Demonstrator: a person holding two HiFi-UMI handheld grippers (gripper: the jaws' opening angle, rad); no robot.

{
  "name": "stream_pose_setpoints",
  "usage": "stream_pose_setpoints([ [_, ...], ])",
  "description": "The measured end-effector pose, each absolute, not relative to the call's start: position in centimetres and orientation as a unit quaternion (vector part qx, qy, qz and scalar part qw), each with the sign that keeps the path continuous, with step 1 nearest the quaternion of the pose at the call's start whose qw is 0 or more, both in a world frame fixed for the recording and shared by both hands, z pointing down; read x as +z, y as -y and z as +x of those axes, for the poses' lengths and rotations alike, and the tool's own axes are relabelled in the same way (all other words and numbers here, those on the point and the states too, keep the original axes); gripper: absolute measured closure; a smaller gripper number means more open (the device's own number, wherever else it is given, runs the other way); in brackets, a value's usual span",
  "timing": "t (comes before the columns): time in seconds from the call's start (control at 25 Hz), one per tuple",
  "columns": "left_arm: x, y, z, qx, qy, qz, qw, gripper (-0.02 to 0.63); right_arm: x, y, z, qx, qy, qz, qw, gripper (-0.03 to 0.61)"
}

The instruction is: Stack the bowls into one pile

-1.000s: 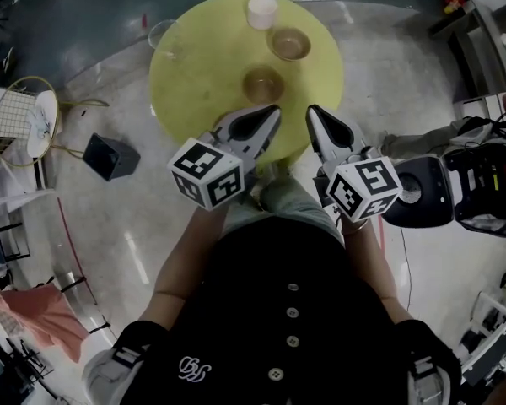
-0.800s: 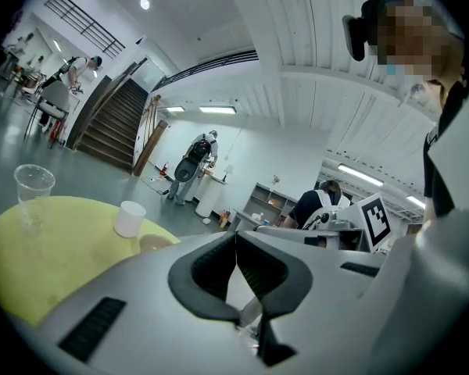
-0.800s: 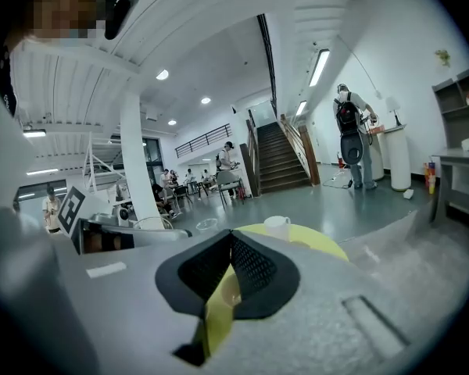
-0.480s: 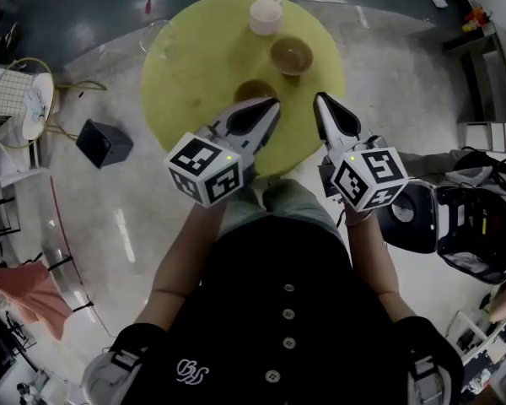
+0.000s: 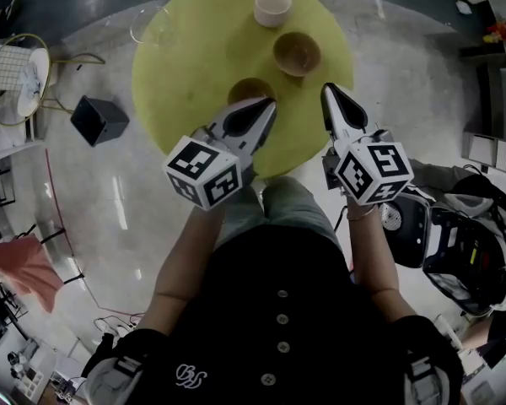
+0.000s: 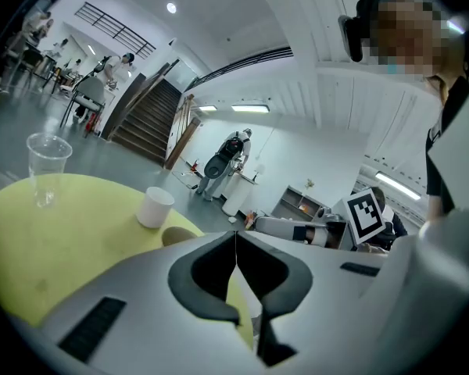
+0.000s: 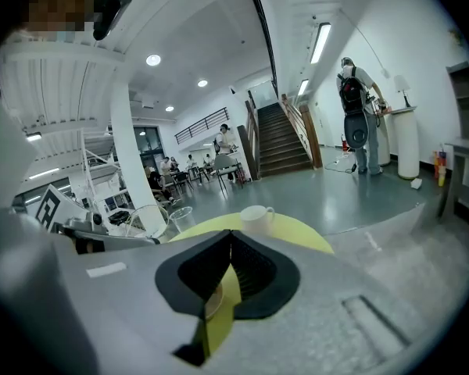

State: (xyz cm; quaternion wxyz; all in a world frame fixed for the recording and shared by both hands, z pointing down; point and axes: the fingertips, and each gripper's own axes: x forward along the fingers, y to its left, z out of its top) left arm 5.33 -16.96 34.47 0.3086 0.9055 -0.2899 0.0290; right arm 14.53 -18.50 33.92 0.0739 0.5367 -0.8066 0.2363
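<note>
Both grippers are empty. Your left gripper has its jaws pressed together with the tips meeting and nothing between them. Your right gripper is the same, closed on air. You hold both over the near edge of the yellow table, pointed at the crockery. This reads as the approach, with no bowl picked up yet.

The task things are two brown bowls, apart and not stacked. The near bowl sits just beyond your left tips and is partly hidden by that gripper. The far bowl is up and to the right of it, ahead of your right tips; the two bowls are near each other but not touching. A white mug stands at the far rim and a clear plastic cup at the left rim. Neither is a bowl, so probably leave them alone.

Each gripper is roughly lined up on its own bowl, so one could lift while the other steadies. You'll need to spread the jaws before any rim pinch, since shut tips would only shove a bowl across the top. In the right gripper view a pale curved edge shows through the gap under the jaws. It is probably a bowl rim, but too blurred to be sure.
</note>
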Motion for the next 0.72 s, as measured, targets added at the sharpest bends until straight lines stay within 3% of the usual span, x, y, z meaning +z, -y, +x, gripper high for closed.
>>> stream_pose_setpoints([
  [0.72, 40.5, 16.4, 1.8, 0.053, 0.335, 0.863, 0.374, 0.601, 42.4, 18.2, 8.3, 0.318, 0.817, 0.462, 0.13, 0.574],
])
